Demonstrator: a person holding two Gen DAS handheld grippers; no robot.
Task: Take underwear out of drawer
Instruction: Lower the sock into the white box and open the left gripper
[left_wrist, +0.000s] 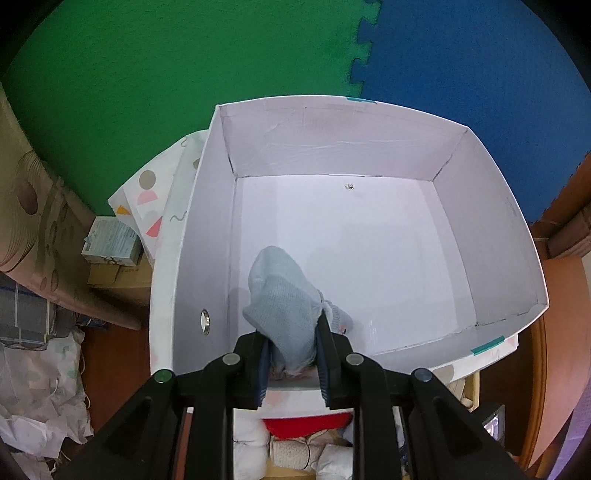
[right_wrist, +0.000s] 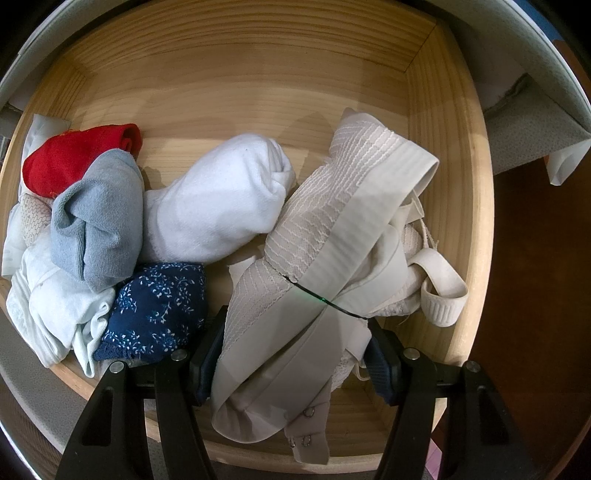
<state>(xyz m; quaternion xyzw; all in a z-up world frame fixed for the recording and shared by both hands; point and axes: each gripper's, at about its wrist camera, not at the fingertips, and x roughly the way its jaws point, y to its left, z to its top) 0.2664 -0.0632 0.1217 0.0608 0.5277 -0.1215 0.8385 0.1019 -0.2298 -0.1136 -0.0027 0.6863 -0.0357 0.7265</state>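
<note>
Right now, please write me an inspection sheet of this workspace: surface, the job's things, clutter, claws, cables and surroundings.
Surface: wooden drawer, partly bare; white box, otherwise empty inside.
Job's things: pale blue rolled garment hanging inside the box; beige bra; in the drawer, a red piece, a grey-blue roll, a white roll and a navy floral piece.
Clutter: small cartons and crumpled plastic beside the box.
Claws: left claw shut on the pale blue garment; right claw around the bra.
Cables: nothing seen.
Surroundings: green mat and blue mat.
</note>
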